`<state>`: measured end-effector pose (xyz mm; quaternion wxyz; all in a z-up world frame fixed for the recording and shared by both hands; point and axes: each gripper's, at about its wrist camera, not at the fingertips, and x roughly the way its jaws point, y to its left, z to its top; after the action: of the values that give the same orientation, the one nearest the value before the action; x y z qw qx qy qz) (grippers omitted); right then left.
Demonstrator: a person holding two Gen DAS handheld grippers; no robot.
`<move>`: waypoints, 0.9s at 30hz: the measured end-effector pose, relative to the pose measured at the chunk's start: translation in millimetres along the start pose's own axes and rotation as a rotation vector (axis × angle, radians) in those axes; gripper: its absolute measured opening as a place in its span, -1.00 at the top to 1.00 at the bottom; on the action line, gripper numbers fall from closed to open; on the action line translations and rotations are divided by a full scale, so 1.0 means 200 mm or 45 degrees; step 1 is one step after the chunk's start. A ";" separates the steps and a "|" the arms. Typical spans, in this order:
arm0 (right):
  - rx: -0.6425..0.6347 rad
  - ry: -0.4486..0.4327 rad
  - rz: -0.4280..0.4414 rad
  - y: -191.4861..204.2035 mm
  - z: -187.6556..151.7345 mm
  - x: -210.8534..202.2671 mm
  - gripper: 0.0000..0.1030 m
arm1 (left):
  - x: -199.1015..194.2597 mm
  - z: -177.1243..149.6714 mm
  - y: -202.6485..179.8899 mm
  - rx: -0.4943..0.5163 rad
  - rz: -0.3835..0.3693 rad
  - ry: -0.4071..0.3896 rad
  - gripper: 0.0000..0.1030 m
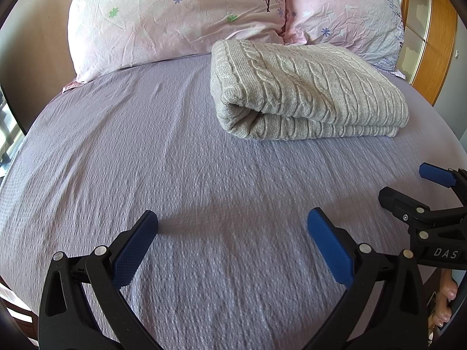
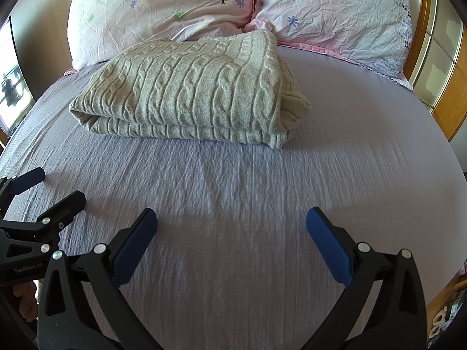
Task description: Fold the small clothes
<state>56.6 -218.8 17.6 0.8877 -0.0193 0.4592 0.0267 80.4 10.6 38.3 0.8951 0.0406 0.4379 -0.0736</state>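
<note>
A beige cable-knit sweater [image 1: 306, 87] lies folded into a thick rectangle on the lilac bed sheet [image 1: 146, 151], just in front of the pillows. It also shows in the right wrist view [image 2: 189, 93]. My left gripper [image 1: 232, 224] is open and empty, low over bare sheet, well short of the sweater. My right gripper [image 2: 230, 224] is open and empty too, over bare sheet in front of the sweater. The right gripper also shows at the right edge of the left wrist view [image 1: 408, 186], and the left gripper at the left edge of the right wrist view [image 2: 58, 186].
Two pink flowered pillows [image 1: 175, 20] [image 2: 335, 14] lean at the head of the bed behind the sweater. A wooden headboard or cabinet frame [image 2: 432, 58] stands at the right. The sheet [image 2: 350, 160] is lightly wrinkled.
</note>
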 end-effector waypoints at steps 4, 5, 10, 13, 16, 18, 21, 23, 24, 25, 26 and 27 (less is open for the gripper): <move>0.001 0.000 -0.001 0.00 0.00 0.00 -0.97 | 0.00 0.00 0.00 0.000 0.000 0.000 -0.97; 0.001 0.000 -0.001 0.00 0.00 0.00 -0.97 | 0.00 0.00 0.00 -0.001 0.000 0.000 -0.97; 0.002 0.000 -0.001 0.00 0.00 0.00 -0.97 | 0.00 0.00 0.00 0.000 0.000 0.000 -0.97; 0.002 -0.001 -0.002 0.00 0.00 0.00 -0.97 | 0.00 0.00 0.00 0.000 0.000 -0.001 -0.97; 0.002 0.000 -0.002 0.00 0.00 0.00 -0.97 | 0.00 0.00 0.00 0.001 -0.001 0.000 -0.97; 0.003 0.000 -0.002 0.00 0.00 0.00 -0.97 | 0.00 0.00 0.00 0.000 0.000 0.001 -0.97; 0.003 -0.001 -0.002 0.00 0.00 0.00 -0.97 | 0.00 0.00 0.00 0.001 -0.001 -0.002 -0.97; 0.003 -0.001 -0.002 0.00 0.00 0.00 -0.97 | 0.00 0.00 0.00 0.002 -0.001 -0.005 -0.97; 0.004 -0.001 -0.002 0.00 0.00 0.00 -0.97 | 0.00 0.00 0.01 0.002 -0.001 -0.008 -0.97; 0.003 -0.001 -0.002 0.00 0.00 0.00 -0.97 | 0.00 -0.01 0.01 0.002 -0.002 -0.010 -0.97; 0.004 -0.001 -0.002 0.00 0.00 0.00 -0.97 | 0.00 -0.01 0.01 0.002 -0.002 -0.011 -0.97; 0.004 -0.002 -0.002 0.00 0.00 0.00 -0.97 | 0.00 -0.01 0.01 0.002 -0.002 -0.012 -0.97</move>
<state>56.9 -218.0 17.6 0.8881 -0.0184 0.4586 0.0253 78.8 13.0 37.9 0.8971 0.0408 0.4334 -0.0748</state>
